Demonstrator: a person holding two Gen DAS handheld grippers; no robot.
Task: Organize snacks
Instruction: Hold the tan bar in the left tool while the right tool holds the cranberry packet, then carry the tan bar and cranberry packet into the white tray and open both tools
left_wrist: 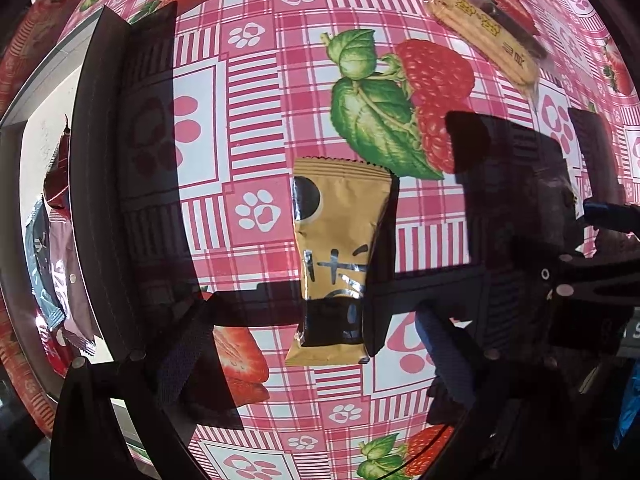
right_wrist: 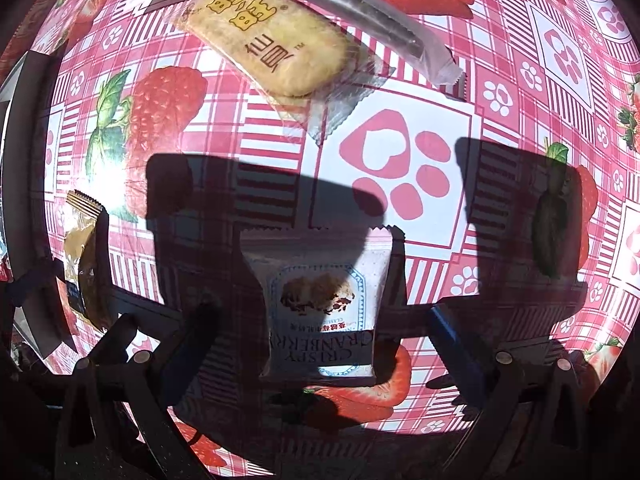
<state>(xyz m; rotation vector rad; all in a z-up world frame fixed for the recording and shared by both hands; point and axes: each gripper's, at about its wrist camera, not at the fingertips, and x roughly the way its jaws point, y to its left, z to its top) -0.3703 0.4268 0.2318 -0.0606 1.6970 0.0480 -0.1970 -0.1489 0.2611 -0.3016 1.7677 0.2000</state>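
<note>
Lying flat between each wide-spread hand-held gripper: crinkly tan packet point(left_wrist: 340, 256), left; matte white packet point(right_wrist: 320, 308), right.

A: Worktop cloth point(left_wrist: 256, 92)?
B: Pink-white plaid, white paw prints, red strawberries with green leaves.
A: Middle packet point(left_wrist: 340, 256)?
B: Tan-gold, dark brown base, silver lettering.
A: Right view?
B: Cranberry packet point(right_wrist: 324, 304) white with blue frame. Rice cracker point(right_wrist: 272, 36) pale yellow, clear wrap, yellow and brown print. Stick point(right_wrist: 372, 16) silver-grey.
</note>
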